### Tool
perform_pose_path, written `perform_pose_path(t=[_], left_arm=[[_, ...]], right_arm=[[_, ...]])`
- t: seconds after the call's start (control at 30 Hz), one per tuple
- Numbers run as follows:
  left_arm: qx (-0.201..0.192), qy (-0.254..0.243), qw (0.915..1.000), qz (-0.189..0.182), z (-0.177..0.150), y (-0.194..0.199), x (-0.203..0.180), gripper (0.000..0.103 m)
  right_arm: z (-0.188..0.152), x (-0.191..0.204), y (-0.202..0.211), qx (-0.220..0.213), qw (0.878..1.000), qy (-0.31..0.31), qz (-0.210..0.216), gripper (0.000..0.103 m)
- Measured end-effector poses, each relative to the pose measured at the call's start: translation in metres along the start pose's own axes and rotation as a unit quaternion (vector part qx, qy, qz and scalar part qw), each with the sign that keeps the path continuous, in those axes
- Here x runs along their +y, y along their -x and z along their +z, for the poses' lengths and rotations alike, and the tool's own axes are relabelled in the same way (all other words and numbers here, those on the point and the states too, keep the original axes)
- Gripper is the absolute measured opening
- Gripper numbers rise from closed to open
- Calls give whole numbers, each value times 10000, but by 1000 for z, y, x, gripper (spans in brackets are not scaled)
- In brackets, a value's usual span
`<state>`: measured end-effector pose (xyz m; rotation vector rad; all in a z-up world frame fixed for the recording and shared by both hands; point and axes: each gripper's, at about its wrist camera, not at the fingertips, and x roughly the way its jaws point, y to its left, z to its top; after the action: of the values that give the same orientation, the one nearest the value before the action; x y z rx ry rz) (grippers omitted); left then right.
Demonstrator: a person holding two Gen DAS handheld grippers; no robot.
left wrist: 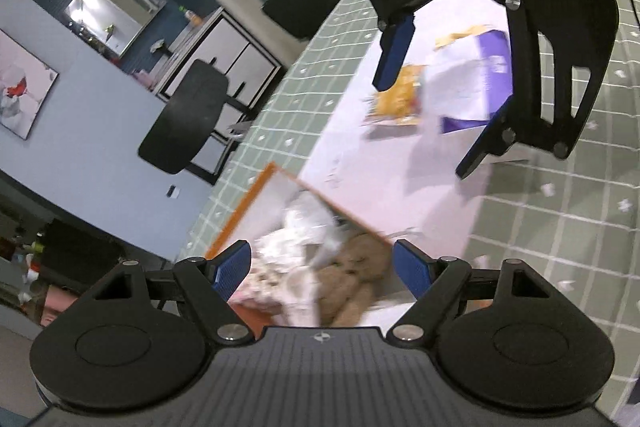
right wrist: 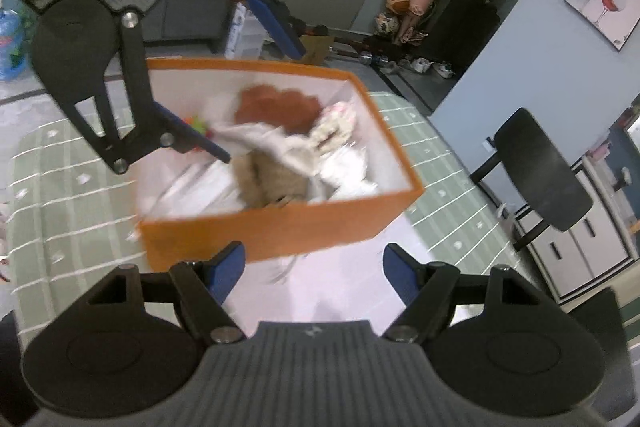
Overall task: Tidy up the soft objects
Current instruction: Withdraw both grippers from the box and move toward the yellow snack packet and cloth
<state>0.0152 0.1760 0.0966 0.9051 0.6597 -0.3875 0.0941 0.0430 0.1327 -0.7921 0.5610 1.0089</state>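
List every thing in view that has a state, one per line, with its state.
left gripper: open, holding nothing, above the box.
right gripper: open, holding nothing.
orange box: upright on the table, open top, partly filled.
soft toys: piled loosely inside the box.
purple and white packet: lying on the pale mat, outside the box.
yellow packet: lying on the mat beside it.
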Motion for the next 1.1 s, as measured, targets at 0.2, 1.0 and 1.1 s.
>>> perform_pose_path(t=[0.2,1.0,1.1], left_arm=[[-126,-306,9983,-486,5,-6,-51,94],[916,-2487,9592,-986,64,-115,-78,94],[957,-2639,9556,-896,72,-130,-64,94]], right_arm=[[-61,11,24,-2,9992,-341,230,75],[-245,-57,57,436,9765,-2088,-297,76],[-253,-71,51,596,9751,-2085,-475,76]])
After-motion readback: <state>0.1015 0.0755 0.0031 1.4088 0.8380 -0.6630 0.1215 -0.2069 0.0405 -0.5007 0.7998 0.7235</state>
